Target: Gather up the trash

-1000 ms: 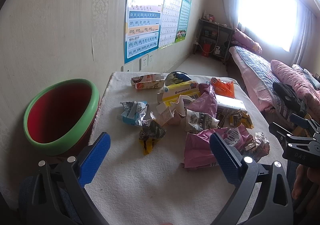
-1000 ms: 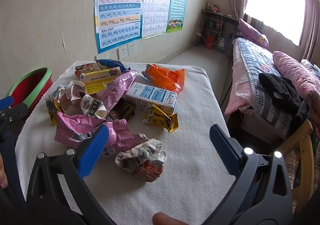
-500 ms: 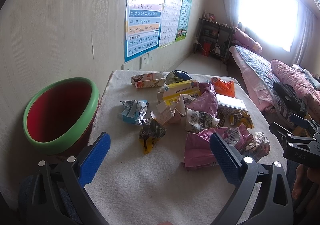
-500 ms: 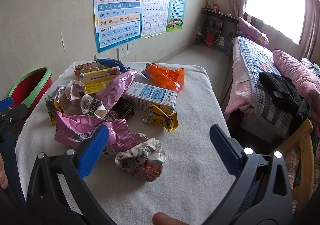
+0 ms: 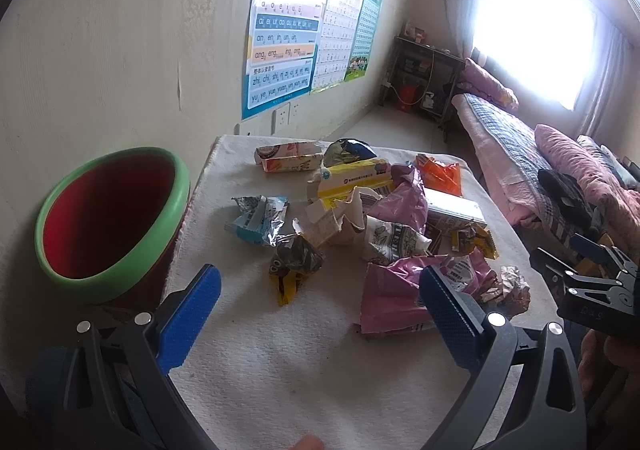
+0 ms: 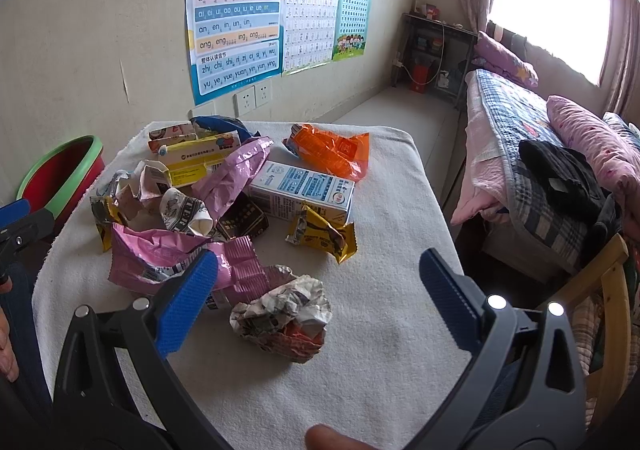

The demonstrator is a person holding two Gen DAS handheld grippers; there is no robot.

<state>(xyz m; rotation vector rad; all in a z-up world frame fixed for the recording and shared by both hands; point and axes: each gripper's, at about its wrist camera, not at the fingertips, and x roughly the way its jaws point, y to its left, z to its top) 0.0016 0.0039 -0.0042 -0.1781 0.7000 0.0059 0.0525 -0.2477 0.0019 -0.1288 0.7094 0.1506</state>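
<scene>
Crinkled foil wrappers [image 6: 184, 254], nubbly cloth [image 6: 380, 330]

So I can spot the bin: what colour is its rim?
Green rim, red inside; clearest in the left wrist view.

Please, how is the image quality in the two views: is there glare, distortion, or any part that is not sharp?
Left wrist view: the window is blown out white, its glare washes the upper pinyin poster, and fisheye bends the wall. Right wrist view: the window is bright, yet the poster letters read clearly; the crumpled wrapper looks sharp, while the dark corners show vignetting.
</scene>
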